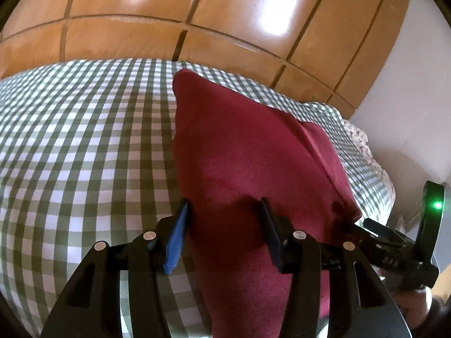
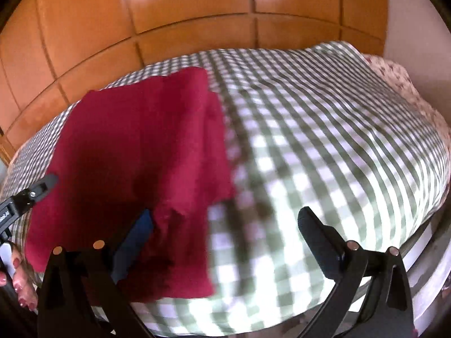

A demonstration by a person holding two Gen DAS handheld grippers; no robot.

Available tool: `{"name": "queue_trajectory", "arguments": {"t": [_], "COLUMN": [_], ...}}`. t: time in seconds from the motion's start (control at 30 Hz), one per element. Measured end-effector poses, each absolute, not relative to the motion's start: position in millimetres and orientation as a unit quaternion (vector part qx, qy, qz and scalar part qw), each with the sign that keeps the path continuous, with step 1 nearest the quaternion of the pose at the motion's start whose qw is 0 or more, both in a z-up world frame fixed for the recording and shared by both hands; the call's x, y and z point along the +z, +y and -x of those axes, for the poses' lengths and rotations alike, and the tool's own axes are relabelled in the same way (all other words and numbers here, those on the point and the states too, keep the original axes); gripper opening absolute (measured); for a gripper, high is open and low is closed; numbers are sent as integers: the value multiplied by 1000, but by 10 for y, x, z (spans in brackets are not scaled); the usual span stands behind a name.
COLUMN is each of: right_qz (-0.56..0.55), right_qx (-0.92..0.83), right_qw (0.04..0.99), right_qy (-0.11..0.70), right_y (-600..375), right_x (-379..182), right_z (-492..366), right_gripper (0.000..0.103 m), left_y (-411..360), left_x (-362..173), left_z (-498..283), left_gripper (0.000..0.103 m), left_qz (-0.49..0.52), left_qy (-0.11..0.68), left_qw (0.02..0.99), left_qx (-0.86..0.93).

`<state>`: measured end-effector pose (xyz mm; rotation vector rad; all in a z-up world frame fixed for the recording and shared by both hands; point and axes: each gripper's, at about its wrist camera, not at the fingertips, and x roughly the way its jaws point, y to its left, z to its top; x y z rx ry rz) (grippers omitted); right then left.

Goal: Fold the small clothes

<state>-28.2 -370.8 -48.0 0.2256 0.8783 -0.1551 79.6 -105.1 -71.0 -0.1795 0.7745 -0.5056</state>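
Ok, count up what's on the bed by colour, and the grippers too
Dark red garment: 1
Green-and-white checked cover: 1
Floral fabric at the bed's far edge: 1
Black grippers: 2, left gripper and right gripper
Total: 5

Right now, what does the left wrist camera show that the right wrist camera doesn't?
Only the left view shows the right gripper's body with a green light, and the left gripper open, astride the red cloth. Only the right view shows the right gripper wide open, the cloth by its left finger, and fingers with painted nails. Both share the red cloth, the checked cover, the wooden panels and a floral fabric.
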Motion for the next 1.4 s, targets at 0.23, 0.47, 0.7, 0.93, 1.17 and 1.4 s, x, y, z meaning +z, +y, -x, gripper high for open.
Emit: {"name": "queue_trajectory", "arguments": {"t": [0.23, 0.47, 0.7, 0.93, 1.17, 1.4], "right_qz": [-159, -144, -80, -100, -156, -263], "right_qx": [-76, -25, -50, -79, -56, 52], "right_qw": [900, 934, 897, 907, 894, 879], "right_qy": [398, 328, 432, 401, 416, 396], "right_y": [-3926, -3644, -3440, -3754, -3837, -3799], "right_x": [-396, 101, -433, -603, -554, -368], "right_z": [507, 581, 280, 128, 196, 154], "right_gripper": [101, 101, 101, 101, 101, 101], "left_y": [-1034, -1041, -1029, -1371, -1348, -1306], "left_x": [-763, -769, -688, -755, -894, -909], "left_z": [-788, -729, -670, -586, -533, -572], "left_gripper": [49, 48, 49, 79, 83, 89], "left_qz": [87, 90, 87, 9, -4, 14], "left_qy": [368, 363, 351, 342, 357, 365], "left_qw": [894, 897, 901, 904, 898, 891], "left_qx": [-241, -235, -242, -255, -259, -268]}}
